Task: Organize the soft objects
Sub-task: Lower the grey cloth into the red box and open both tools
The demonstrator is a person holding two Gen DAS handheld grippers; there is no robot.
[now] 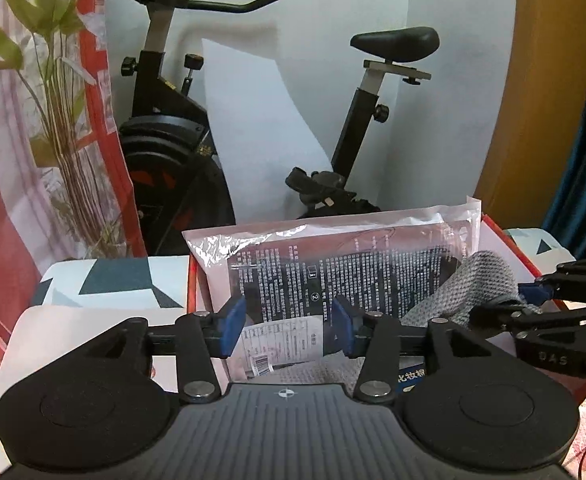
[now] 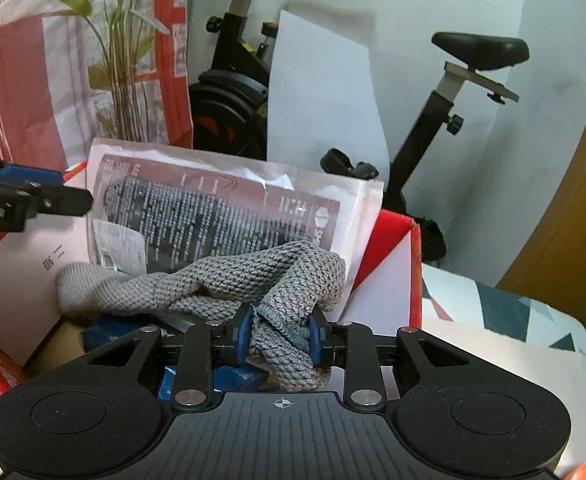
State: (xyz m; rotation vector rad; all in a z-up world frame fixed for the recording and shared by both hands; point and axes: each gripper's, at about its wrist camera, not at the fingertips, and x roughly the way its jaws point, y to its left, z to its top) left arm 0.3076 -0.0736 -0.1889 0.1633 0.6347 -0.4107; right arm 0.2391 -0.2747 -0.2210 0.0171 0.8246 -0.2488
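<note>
Here, right gripper [image 2: 280, 339] pinches the grey knit cloth [image 2: 229, 280] over the red box [image 2: 393, 240] for packing; left gripper [image 1: 289, 328], open, frees the plastic packet [image 1: 333, 256].

A black exercise bike [image 1: 213, 120] stands against the pale wall [image 1: 433, 140], a leafy plant [image 1: 61, 100] to its left, a wooden panel [image 1: 541, 80] right.

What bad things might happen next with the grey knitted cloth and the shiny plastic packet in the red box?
1. The grey knitted cloth sits bunched between the right gripper jaws, partly draped over the box's contents; if let go, it may slump in a heap instead of lying tidy.
2. The clear plastic packet leans upright in the red cardboard box, with the left gripper jaws open around it, so it could tip over.
</note>
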